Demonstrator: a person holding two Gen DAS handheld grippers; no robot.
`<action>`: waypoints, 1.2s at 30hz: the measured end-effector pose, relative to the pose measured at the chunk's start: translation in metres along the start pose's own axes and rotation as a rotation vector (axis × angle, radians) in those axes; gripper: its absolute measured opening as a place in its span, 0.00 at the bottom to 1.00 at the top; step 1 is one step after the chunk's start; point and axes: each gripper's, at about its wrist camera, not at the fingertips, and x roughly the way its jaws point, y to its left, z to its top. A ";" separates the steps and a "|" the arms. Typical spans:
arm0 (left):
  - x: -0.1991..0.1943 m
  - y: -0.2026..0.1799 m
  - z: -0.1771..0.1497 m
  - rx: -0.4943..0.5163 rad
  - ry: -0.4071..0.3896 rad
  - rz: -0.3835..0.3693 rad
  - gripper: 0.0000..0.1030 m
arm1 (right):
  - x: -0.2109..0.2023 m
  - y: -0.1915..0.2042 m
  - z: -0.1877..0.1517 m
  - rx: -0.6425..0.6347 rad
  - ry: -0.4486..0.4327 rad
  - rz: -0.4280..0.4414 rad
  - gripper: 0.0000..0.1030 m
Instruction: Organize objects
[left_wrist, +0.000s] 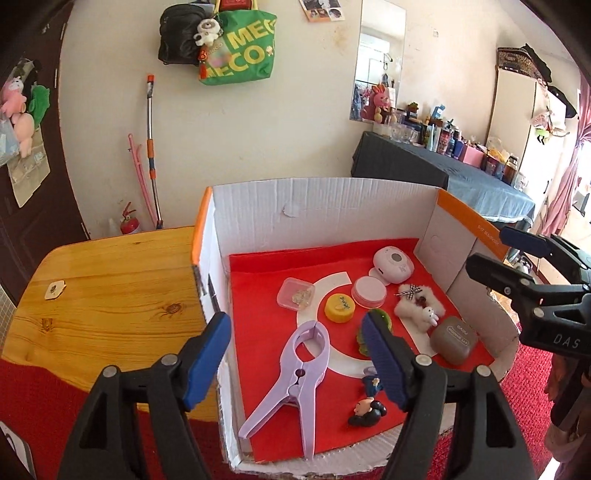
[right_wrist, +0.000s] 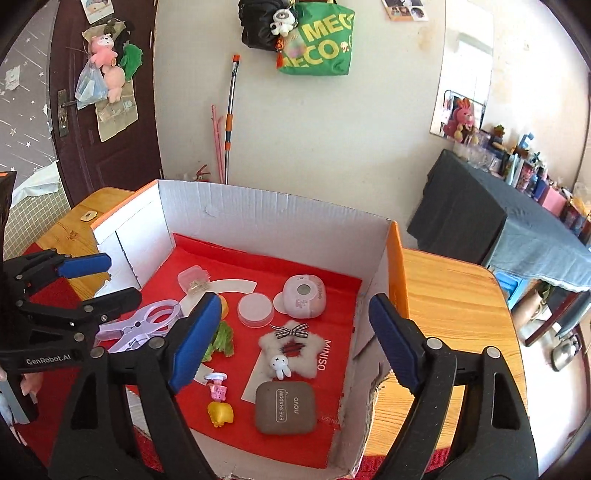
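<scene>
Lilac plastic spring clamp (left_wrist: 295, 373) lying flat near the left wall of the white cardboard box (left_wrist: 258, 206) on red paper lining (left_wrist: 258, 280), long axis front-to-back, ring jaws toward the far wall. Left gripper (left_wrist: 299, 354) and right gripper (right_wrist: 291, 339) both released, empty above the box. Box on a wooden desk (left_wrist: 110, 295), cream wall behind.

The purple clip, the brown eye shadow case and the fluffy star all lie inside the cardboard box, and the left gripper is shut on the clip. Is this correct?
Not quite. The purple clip, the brown eye shadow case and the fluffy star do lie inside the cardboard box, but the left gripper is open and holds nothing. The left wrist view shows this.
</scene>
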 end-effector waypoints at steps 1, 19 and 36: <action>-0.003 0.003 -0.004 -0.011 -0.014 0.009 0.76 | -0.005 -0.002 -0.004 0.001 -0.019 -0.012 0.83; -0.007 -0.004 -0.045 -0.023 -0.106 0.128 0.86 | -0.008 -0.003 -0.058 0.087 -0.112 -0.096 0.91; -0.009 -0.002 -0.047 -0.038 -0.112 0.162 0.98 | 0.001 0.008 -0.068 0.051 -0.059 -0.109 0.96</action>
